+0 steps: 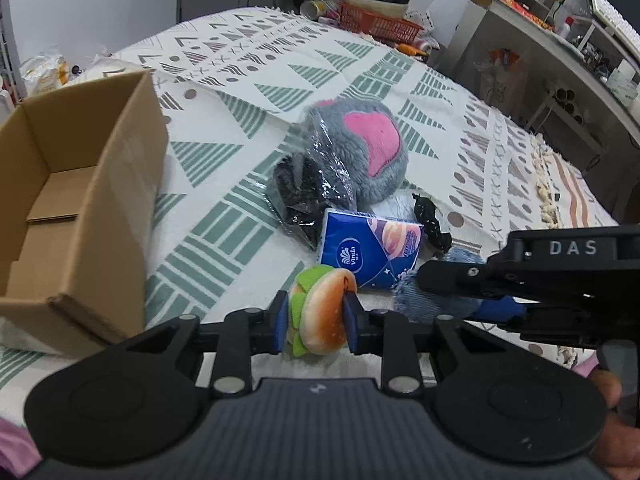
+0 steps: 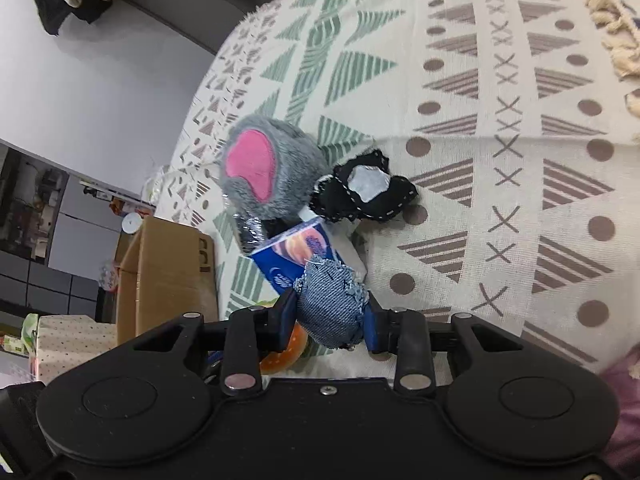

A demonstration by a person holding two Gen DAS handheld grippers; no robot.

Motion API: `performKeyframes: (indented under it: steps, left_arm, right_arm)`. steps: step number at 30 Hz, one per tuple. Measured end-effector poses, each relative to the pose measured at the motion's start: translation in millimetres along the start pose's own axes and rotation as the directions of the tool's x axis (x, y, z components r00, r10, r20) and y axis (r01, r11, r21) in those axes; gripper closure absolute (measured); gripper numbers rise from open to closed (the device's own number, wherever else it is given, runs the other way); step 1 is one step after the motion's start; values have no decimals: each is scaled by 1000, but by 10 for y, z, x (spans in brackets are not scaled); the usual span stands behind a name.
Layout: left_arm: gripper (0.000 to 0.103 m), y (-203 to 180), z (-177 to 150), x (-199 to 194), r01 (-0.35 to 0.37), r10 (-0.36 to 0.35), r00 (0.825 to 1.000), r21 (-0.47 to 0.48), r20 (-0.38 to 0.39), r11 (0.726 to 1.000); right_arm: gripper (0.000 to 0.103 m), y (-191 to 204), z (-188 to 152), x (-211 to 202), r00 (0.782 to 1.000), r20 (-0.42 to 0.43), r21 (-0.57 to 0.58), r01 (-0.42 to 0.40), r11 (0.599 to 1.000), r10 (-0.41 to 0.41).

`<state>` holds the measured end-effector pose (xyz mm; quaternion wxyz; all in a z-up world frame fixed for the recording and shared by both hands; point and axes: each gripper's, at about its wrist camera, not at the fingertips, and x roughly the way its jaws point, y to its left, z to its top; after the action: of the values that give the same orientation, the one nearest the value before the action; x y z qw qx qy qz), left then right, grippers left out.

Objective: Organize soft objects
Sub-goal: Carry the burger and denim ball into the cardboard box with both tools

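Burger plushie (image 1: 320, 312): orange bun, green lettuce edge, squeezed between left gripper (image 1: 316, 320) pads, just right of open cardboard box (image 1: 80, 200). Right gripper (image 2: 331, 316) clamps frayed denim pouch (image 2: 332, 304) beside blue tissue pack (image 1: 370, 254). Patterned bench cloth (image 2: 500, 140) underneath.

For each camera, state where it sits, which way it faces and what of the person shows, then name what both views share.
Left wrist: sits on the left gripper, facing forward over the patterned bedspread toward the cardboard box; it clamps the burger toy; a hand shows at right.
Right wrist: sits on the right gripper, rolled sideways, facing the pile; it clamps the denim piece; no hand clearly visible.
Shared: the box, grey plush, tissue pack, burger toy and denim piece.
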<state>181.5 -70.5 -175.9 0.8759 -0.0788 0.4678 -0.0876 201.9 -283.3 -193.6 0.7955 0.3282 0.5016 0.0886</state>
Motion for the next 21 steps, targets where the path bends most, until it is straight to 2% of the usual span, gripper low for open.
performKeyframes:
  steps: [3,7,12,21]
  left_arm:
    - [79,18,-22,-121,9,-9,1000,6,27,1000]
    - [80,86,-16,-248,27,-27,999,-21,41,999]
    - [80,210,-19,-457,23,-21,997,-21,80,1000]
    - [80,498,47,-746,34,-21,990,-97,139,995]
  right_arm:
    - [70,93,-49,-83,999,41,-62,20,998,-18]
    - [70,156,-65,-164,997,70,-85,44,995,-38]
    - [70,266,-148,-298,996,83,-111,32,993,-23]
    - [70,647,-349,-483,994,108,-169,12,986,6]
